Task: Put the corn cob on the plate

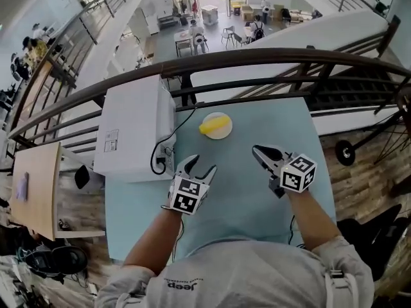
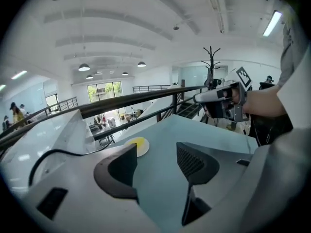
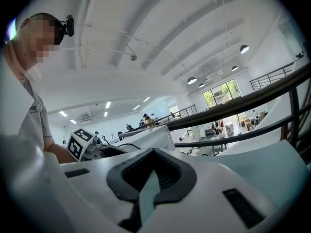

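Corn cob (image 1: 210, 126) lies on the plate (image 1: 225, 132) at the table's (image 1: 257, 197) far edge, stiff, light, likely to roll (best pinched across its middle), white box (image 1: 131, 127) and black cable (image 1: 168, 140) just left, nothing blocking; left gripper (image 1: 204, 164) wide, empty, right gripper (image 1: 257, 150) closed, empty, both well apart from it.

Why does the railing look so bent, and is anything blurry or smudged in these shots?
Head view: the wide-angle lens bows the railing into an arc; even daylight, with the corn cob sharp on its plate. Left gripper view: dark rounded corners, and the near left claw is slightly soft. Right gripper view: a mosaic patch hides a face.
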`<action>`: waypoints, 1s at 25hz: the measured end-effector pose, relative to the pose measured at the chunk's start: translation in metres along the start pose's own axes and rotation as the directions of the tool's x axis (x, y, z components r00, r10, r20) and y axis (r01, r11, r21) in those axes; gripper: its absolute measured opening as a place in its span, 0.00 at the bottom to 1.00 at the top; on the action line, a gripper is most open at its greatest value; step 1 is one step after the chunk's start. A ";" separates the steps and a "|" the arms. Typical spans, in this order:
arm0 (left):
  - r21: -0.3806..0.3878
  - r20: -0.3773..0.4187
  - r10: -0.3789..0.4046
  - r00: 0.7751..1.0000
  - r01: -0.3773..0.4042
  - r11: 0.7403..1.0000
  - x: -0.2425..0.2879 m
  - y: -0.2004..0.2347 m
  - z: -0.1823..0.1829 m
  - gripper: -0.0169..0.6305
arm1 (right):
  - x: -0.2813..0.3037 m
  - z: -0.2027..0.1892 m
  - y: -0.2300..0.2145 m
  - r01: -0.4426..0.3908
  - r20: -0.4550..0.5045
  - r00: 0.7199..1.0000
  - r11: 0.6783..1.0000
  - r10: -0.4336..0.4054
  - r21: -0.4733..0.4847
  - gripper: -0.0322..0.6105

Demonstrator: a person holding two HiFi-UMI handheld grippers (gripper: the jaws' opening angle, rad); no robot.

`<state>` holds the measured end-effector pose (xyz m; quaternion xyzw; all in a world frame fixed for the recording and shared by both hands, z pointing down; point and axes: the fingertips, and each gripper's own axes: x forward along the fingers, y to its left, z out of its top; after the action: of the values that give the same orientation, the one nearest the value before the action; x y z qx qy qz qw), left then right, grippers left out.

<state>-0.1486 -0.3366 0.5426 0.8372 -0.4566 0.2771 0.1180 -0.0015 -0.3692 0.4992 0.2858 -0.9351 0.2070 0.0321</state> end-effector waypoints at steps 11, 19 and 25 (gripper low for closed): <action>-0.085 0.224 -0.045 0.973 0.066 0.994 -0.146 0.022 -0.012 0.36 | -0.011 0.012 0.098 0.013 0.001 1.000 0.997 -0.013 -0.074 0.08; -0.116 0.276 -0.036 0.960 0.071 0.991 -0.230 0.014 -0.019 0.30 | -0.039 0.027 0.177 -0.047 0.015 0.999 0.991 0.050 -0.124 0.08; -0.222 0.334 0.077 0.940 -0.002 0.975 -0.258 -0.020 -0.021 0.24 | -0.073 0.032 0.187 -0.159 -0.014 0.987 0.969 0.159 -0.188 0.08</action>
<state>-0.2502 -0.1360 0.4137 0.8450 -0.5145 0.0789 0.1229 -0.0408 -0.2036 0.3878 0.2056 -0.9704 0.1191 0.0420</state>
